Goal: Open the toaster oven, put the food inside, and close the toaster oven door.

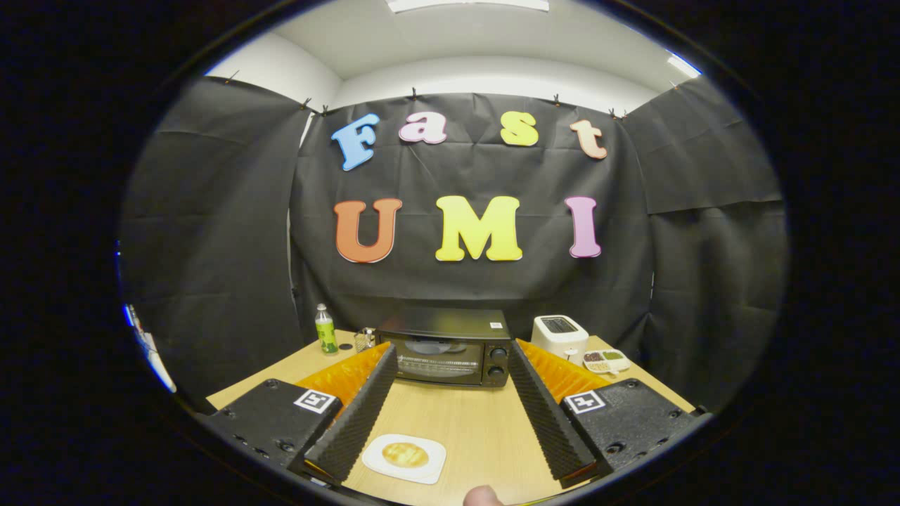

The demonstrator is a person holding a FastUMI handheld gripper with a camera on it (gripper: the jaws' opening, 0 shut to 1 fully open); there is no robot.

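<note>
Toaster oven (445,347), one in number, was seen standing at the far side of a wooden bench (464,422), its glass door shut and two knobs stacked at its right side. One plate (405,458), white and squarish, was laid on the bench close to the camera, just inside the left finger, with one round golden piece of food (405,455) resting on it. The gripper (448,365) was held above the bench with its two fingers spread wide apart, nothing clamped between them; the oven was framed between their tips, well beyond them. One green bottle (325,329) and one small clear container (364,339) were placed left of the oven. One white pop-up toaster (559,336) and one divided dish (605,360) of small items were placed to its right. Open bench was left between the plate and the oven door, with nothing standing in that stretch. The bench's far corners were crowded by the side items. A fingertip (482,496) was glimpsed nearest the camera. Black cloth walls closed in the booth behind.
</note>
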